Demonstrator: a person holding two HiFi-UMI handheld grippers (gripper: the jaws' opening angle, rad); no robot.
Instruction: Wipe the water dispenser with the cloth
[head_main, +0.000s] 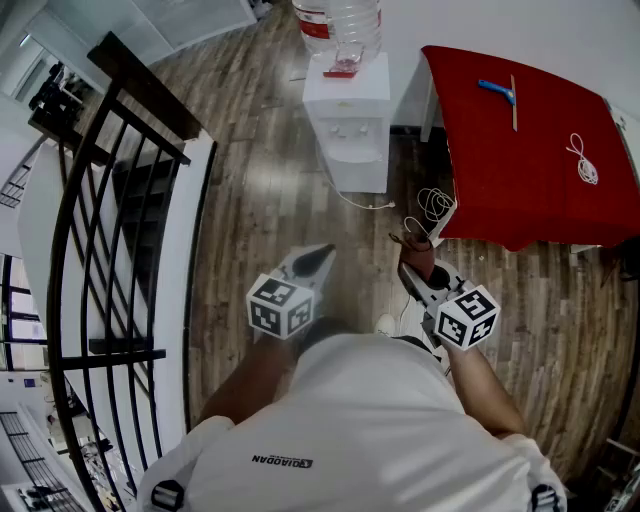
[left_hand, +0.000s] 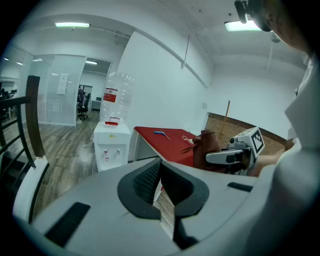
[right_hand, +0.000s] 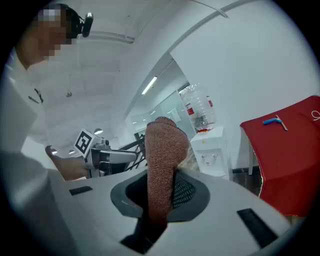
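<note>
The white water dispenser (head_main: 347, 120) stands against the far wall with a clear bottle (head_main: 340, 25) on top. It also shows ahead in the left gripper view (left_hand: 112, 147) and the right gripper view (right_hand: 212, 152). My right gripper (head_main: 413, 262) is shut on a brown cloth (right_hand: 164, 150), which sticks up between the jaws. My left gripper (head_main: 320, 258) is held beside it, shut with nothing in it (left_hand: 160, 165). Both hang over the wood floor, well short of the dispenser. The cloth (left_hand: 209, 147) is visible from the left gripper too.
A red-covered table (head_main: 530, 150) stands right of the dispenser, carrying a blue tool (head_main: 496, 90), a stick and a white cord (head_main: 583, 160). A coiled white cable (head_main: 432, 205) hangs by its leg. A black stair railing (head_main: 110, 230) runs along the left.
</note>
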